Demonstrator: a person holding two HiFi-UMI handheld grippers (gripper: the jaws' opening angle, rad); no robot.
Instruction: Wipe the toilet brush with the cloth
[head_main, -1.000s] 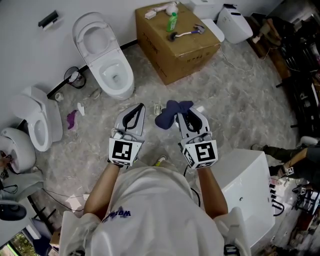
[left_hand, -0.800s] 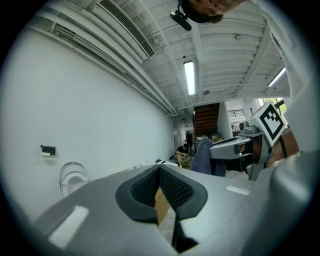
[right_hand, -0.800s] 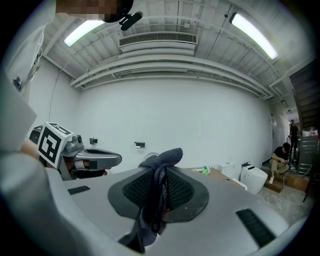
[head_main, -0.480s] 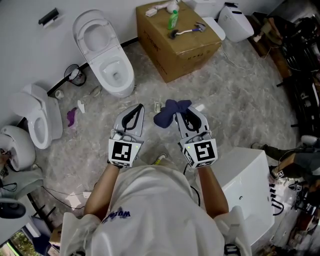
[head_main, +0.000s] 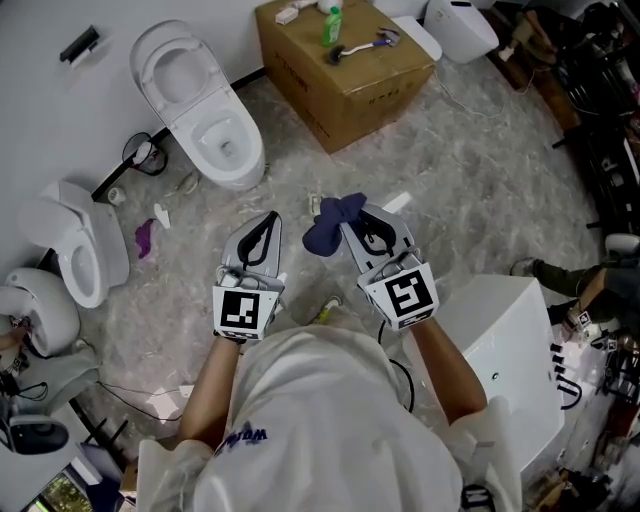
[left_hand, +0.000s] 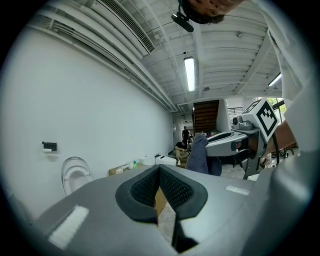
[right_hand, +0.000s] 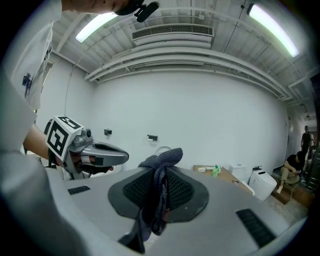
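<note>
Left gripper (head_main: 271, 217) sits lower centre-left of the head view. Its jaws are closed tip to tip with nothing between them; only floor and box show through the slit behind the pads. Right gripper (head_main: 349, 224) is just right of it, lower centre, with the jaws pinched nearly together on a dark blue cloth (head_main: 324, 228). The cloth is bunched up, sticks out past the jaw tips and droops to the left, toward the left gripper. In the right gripper view the cloth (right_hand: 159, 190) runs down the middle between the pads, one fold poking up above them. The two grippers are side by side, near each other but apart, both pointing toward the top of the frame.

The toilet brush (head_main: 357, 47) lies on top of a cardboard box (head_main: 345, 90) at the top centre of the head view, well apart from both grippers, nothing touching it. A green bottle (head_main: 331, 24) stands on the same box, just left of the brush. A white toilet (head_main: 196, 112) is upper left, seat up. A white cabinet (head_main: 500, 350) is lower right, beside the person's right arm.
</note>
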